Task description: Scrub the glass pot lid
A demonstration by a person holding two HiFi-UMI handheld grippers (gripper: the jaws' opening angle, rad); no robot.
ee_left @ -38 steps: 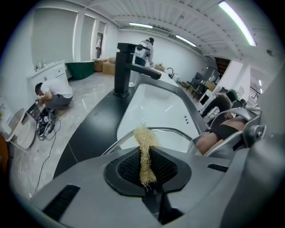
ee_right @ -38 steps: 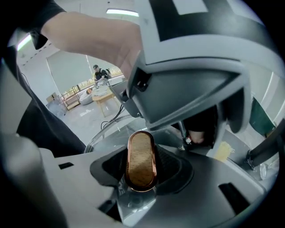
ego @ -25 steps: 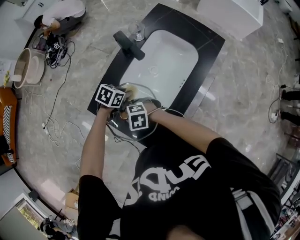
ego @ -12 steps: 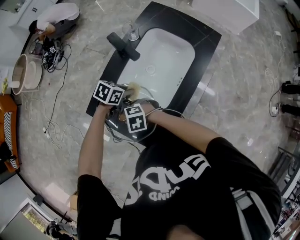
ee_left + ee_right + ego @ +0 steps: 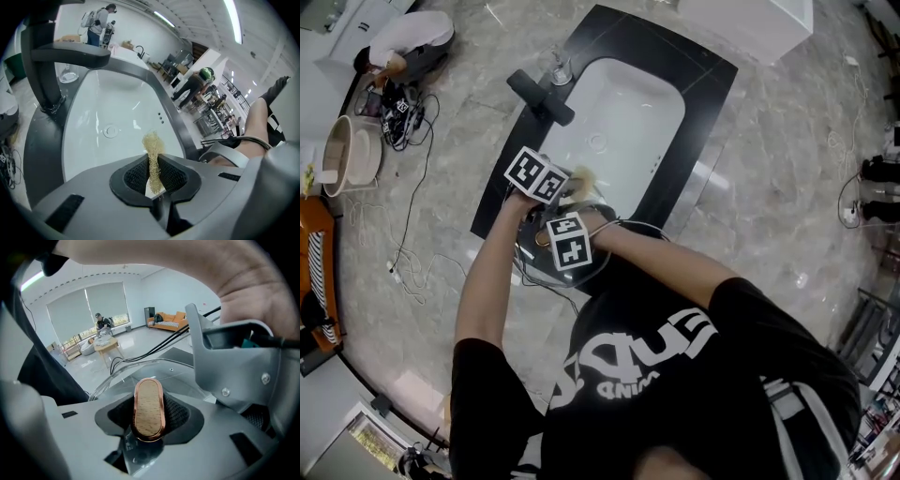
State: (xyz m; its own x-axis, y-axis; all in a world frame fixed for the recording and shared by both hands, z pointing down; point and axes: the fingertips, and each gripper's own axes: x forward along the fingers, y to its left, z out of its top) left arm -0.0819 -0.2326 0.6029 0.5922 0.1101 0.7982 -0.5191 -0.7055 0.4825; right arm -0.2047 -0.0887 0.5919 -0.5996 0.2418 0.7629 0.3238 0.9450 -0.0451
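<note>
My right gripper (image 5: 149, 417) is shut on the wood-and-copper knob (image 5: 149, 408) of the glass pot lid (image 5: 123, 371), which it holds tilted at the near end of the sink. In the head view the lid's rim (image 5: 623, 225) shows beside the right gripper's marker cube (image 5: 569, 241). My left gripper (image 5: 153, 174) is shut on a straw-coloured mesh scrubber (image 5: 152, 149), which sticks out past the jaws. The head view shows the scrubber (image 5: 580, 178) over the lid's far edge, just ahead of the left cube (image 5: 536, 175).
A white basin (image 5: 623, 117) sits in a black counter (image 5: 713, 84) with a black faucet (image 5: 538, 95) and a glass (image 5: 558, 67) at its left. Cables (image 5: 412, 206) trail over the marble floor. A person (image 5: 403, 42) crouches at far left by a bucket (image 5: 345, 150).
The left gripper and scrubber have shifted right and toward the basin, over the lid's far edge. The right gripper and lid have barely moved.
</note>
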